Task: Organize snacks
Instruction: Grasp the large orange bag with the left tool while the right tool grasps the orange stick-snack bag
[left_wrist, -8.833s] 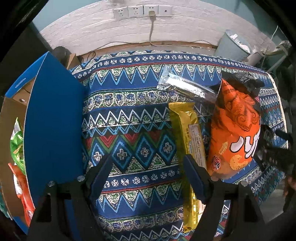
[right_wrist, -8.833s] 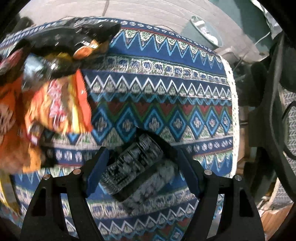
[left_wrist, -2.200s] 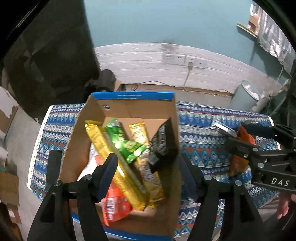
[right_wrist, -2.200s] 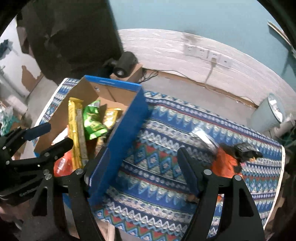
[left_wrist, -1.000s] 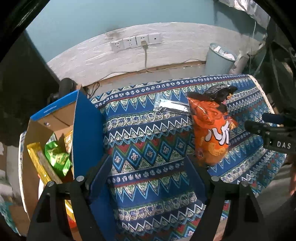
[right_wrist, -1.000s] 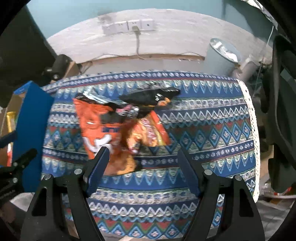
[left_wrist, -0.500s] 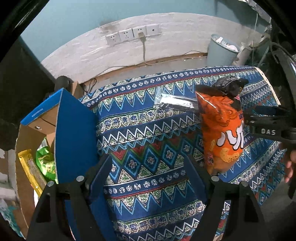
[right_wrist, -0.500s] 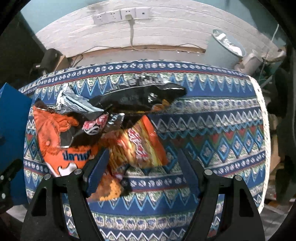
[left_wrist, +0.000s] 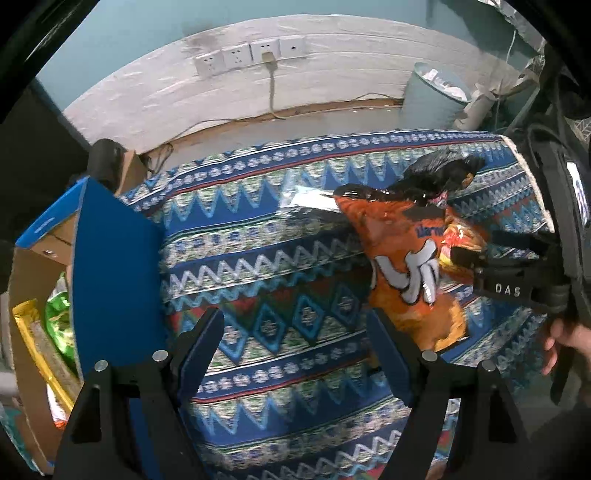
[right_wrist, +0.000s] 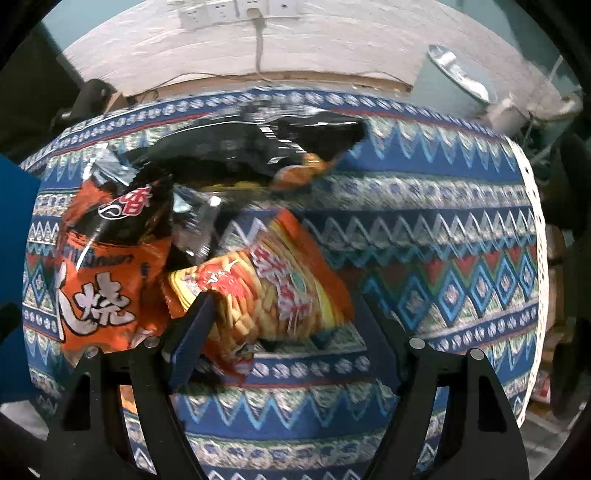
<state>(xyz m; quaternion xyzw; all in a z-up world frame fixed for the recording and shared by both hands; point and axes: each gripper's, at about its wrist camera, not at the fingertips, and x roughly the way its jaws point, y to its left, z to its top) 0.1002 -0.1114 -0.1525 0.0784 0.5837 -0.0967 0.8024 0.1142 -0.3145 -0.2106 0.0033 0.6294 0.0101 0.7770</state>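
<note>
The tablecloth (left_wrist: 280, 280) is woven cloth, matt, with a printed pattern. The orange snack bag (right_wrist: 107, 280) is glossy plastic foil, wrinkled. The black bag (right_wrist: 258, 147) is shiny plastic too. The box (left_wrist: 110, 266) is cardboard, smooth blue outside and plain brown inside. The left gripper (left_wrist: 295, 343) looks like matt black plastic with small metal screws.

Orange snack bag (left_wrist: 406, 266), zigzag-patterned blue cloth (left_wrist: 266, 258)

Both wrist views steeply downward, tablecloth (left_wrist: 280, 280) shared
</note>
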